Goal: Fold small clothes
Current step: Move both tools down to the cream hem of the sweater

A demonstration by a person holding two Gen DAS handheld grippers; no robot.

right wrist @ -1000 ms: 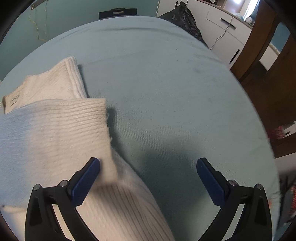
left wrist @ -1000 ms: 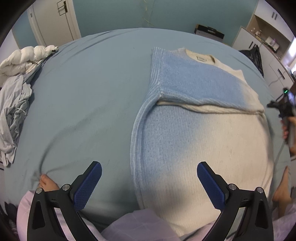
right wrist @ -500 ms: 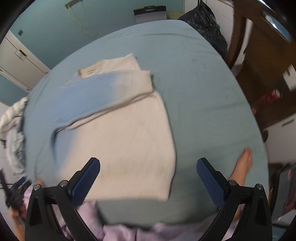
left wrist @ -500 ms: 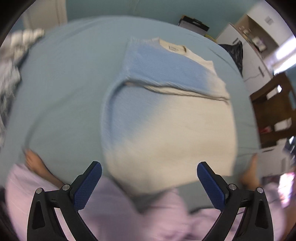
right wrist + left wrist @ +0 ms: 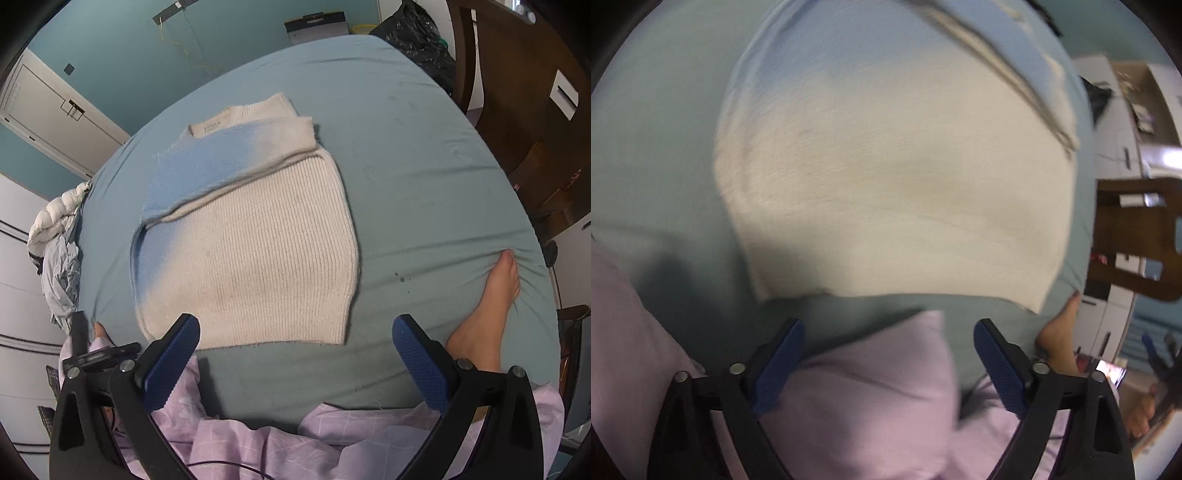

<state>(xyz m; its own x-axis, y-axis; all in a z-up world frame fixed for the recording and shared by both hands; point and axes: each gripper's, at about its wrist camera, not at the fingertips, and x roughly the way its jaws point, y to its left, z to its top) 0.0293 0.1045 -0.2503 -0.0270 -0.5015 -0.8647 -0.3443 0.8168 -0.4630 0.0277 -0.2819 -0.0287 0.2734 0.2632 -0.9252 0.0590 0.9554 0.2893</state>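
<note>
- Teal sheet [image 5: 424, 192] covers the bed you sit at; at its left edge lies a heap of white and grey clothes [image 5: 59, 243], with a white door [image 5: 55, 110] in the teal wall behind.
- At the far right corner you have a black bag [image 5: 417, 40], then a dark wooden chair [image 5: 517, 92].
- Your bare foot [image 5: 491, 306] presses the sheet near the right edge, and your lilac trousers [image 5: 295, 443] cross the near edge.
- Your sweater [image 5: 251, 240] lies flat mid-bed, cream ribbed knit fading to blue on its left, both sleeves folded across the chest, hem towards you.
- Your left gripper [image 5: 888, 363] hangs spread wide over your lap, just short of the hem, holding nothing.
- Your right gripper [image 5: 295, 358] is likewise released, above the near edge.
</note>
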